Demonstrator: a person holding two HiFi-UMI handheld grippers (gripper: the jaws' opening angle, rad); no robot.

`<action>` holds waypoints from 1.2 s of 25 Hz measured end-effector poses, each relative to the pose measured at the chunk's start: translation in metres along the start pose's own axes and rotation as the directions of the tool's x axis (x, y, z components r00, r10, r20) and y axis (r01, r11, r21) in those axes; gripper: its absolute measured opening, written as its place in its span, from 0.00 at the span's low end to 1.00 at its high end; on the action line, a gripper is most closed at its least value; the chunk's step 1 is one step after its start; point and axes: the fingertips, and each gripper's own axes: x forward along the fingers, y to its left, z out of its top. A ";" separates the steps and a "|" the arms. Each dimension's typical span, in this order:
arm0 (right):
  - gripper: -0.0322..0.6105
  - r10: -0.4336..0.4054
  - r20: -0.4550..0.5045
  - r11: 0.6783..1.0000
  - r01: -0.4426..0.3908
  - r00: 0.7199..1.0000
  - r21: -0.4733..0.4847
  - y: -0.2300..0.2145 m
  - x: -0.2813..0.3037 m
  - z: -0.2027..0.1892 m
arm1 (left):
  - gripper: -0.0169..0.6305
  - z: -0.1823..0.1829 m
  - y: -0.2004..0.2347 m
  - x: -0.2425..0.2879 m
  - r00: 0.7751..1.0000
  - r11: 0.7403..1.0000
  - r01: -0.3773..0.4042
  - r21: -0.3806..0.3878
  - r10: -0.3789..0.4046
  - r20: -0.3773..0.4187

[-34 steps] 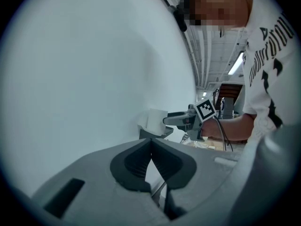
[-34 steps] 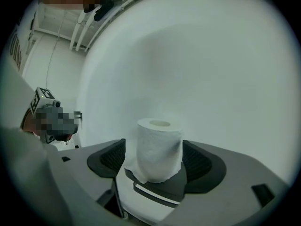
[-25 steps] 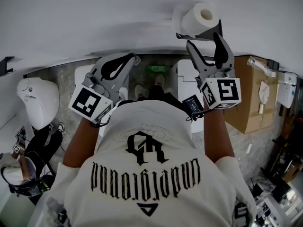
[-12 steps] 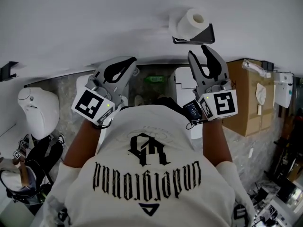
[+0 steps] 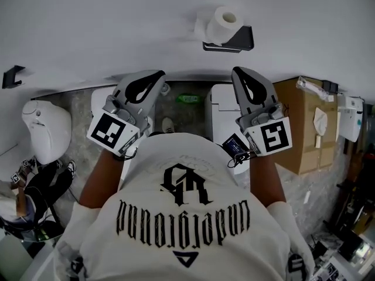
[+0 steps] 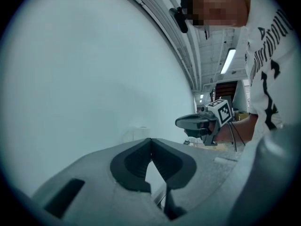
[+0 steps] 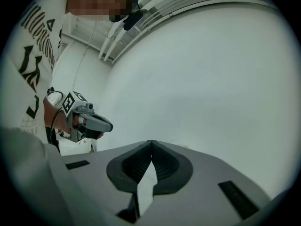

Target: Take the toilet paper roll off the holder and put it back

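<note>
roll (image 5: 224,21) on holder (image 5: 233,41), plain (head view only)

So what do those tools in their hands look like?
The left gripper and right gripper are grey plastic beaks with black pads. Each carries a white cube of black square markers. A black cable loops by the right one. The person wears a white T-shirt with black lettering.

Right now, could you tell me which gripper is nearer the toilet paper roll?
The right gripper, almost straight under the roll; the left gripper is farther aside.
</note>
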 end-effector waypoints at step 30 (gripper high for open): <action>0.07 0.246 0.009 0.969 -0.246 0.969 0.037 0.028 -0.194 -0.037 | 0.05 -0.013 -0.220 -0.008 0.987 0.988 -0.150 0.033 0.151 -0.046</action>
